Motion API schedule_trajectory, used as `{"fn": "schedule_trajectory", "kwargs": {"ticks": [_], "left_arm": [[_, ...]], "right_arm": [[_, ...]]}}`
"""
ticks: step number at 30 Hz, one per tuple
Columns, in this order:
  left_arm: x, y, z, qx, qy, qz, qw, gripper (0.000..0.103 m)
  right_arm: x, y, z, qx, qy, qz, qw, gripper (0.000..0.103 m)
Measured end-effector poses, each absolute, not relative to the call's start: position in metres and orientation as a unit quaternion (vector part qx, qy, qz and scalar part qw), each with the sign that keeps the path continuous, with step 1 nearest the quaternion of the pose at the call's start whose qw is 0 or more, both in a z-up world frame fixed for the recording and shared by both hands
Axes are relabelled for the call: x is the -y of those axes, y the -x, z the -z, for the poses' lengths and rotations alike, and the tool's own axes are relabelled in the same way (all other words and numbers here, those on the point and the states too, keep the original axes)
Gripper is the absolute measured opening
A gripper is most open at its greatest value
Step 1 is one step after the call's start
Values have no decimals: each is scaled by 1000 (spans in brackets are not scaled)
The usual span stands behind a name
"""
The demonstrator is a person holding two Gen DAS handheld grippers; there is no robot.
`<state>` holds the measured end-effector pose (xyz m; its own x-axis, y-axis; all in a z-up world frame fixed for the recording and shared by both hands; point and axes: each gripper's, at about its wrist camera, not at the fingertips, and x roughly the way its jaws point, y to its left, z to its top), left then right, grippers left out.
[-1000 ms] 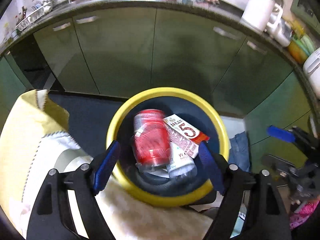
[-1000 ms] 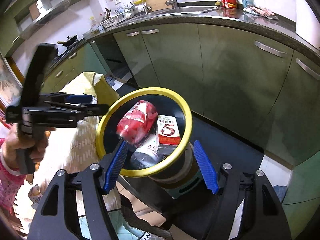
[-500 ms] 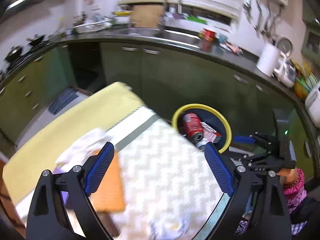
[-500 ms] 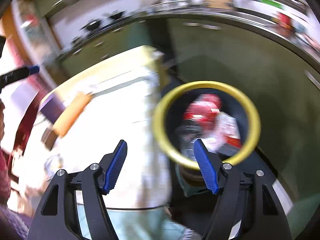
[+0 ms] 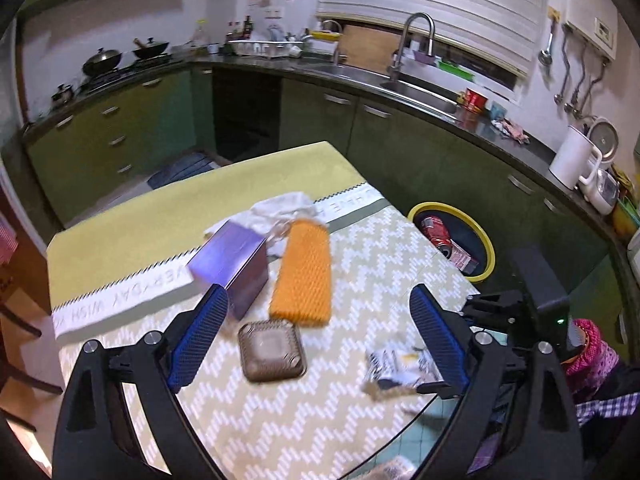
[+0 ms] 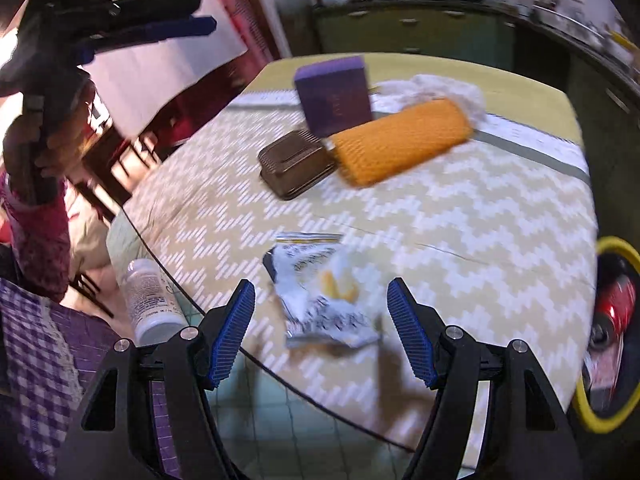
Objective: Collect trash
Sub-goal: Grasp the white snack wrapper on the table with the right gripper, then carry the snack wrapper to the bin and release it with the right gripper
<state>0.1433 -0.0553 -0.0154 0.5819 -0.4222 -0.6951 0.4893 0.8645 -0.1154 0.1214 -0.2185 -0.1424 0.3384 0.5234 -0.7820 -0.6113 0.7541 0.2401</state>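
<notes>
You have a red can [image 5: 436,231] and a carton in the yellow-rimmed bin [image 5: 486,240] beside the bench [image 5: 360,264], but the crumpled wrapper [image 6: 324,292], orange sleeve [image 6: 400,146], brown tray [image 6: 294,164] and purple box [image 6: 334,96] remain, with both the left gripper [image 5: 318,340] and right gripper [image 6: 322,332] holding their jaws wide and empty.

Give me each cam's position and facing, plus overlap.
Left wrist: behind the open left tongs, facing the table and kitchen counter; right tongs at right.
Right wrist: behind the open right tongs, above a crumpled white snack wrapper; hand holding left tongs upper left.
Shared: orange foam-mesh sleeve, yellow-rimmed bin.
</notes>
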Motion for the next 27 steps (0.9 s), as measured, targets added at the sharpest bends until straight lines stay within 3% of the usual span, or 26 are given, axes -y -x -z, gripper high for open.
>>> {"fn": "schedule_trajectory", "kwargs": {"ticks": [6, 11, 16, 27], "left_arm": [[35, -126, 20, -376, -26, 242, 894, 90], [23, -119, 24, -379, -14, 234, 895, 90], [15, -117, 25, -379, -6, 226, 897, 90], [18, -111, 24, -377, -12, 229, 897, 90]], "right_arm": [[199, -124, 154, -467, 86, -345, 810, 66], [192, -123, 159, -469, 102, -345, 806, 48], [194, -124, 158, -471, 98, -340, 808, 40], [228, -117, 131, -441, 54, -318, 837, 39]]}}
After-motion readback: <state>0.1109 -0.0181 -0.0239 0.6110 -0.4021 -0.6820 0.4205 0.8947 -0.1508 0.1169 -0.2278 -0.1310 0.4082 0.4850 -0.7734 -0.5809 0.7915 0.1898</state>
